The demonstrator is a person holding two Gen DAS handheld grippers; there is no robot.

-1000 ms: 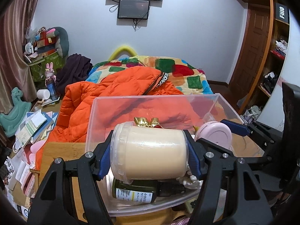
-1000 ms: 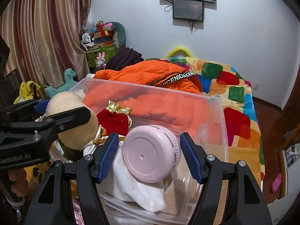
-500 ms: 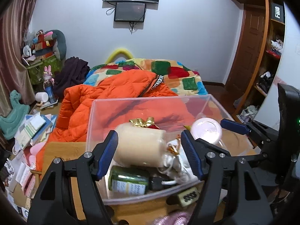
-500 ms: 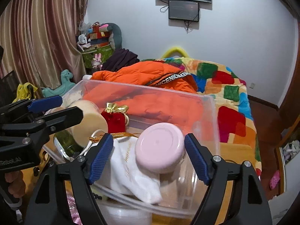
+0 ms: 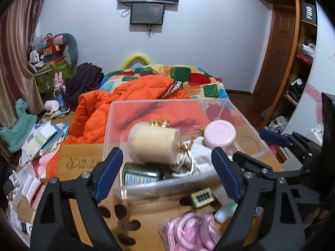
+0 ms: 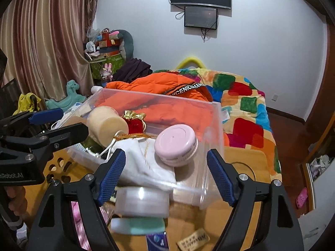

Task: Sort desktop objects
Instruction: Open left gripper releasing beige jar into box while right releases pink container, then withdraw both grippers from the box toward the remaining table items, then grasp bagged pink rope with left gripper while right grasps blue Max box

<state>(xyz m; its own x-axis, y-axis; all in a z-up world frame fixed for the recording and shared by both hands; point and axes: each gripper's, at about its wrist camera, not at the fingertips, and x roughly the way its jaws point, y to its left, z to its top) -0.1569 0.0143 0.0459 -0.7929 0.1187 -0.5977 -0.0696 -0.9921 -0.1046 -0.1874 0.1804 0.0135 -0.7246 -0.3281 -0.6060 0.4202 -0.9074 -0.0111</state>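
Left wrist view shows one clear plastic storage bin standing on the wooden table, and inside it lie one cream-coloured cylindrical jar on its side, one round pink lidded container, one dark green glass bottle with a printed label, one white drawstring cloth pouch and one red pouch with a gold bow, which is clearer from the right wrist view. The left hand-held gripper has its two blue-padded jaws spread wide and opening, with nothing clamped; the cream jar and green bottle show between them but the pads touch neither. The right hand-held gripper likewise has its two jaws apart and opening, empty, with the pink container resting in the bin beyond the gap, leaning on the white pouch. On the table in front of the bin lie one small cream tile with dark dots, one coil of pink rope in a clear bag, one frosted round tub and one mint-green tube. Behind the bin, one orange puffer jacket lies on the bed with its patchwork blanket.
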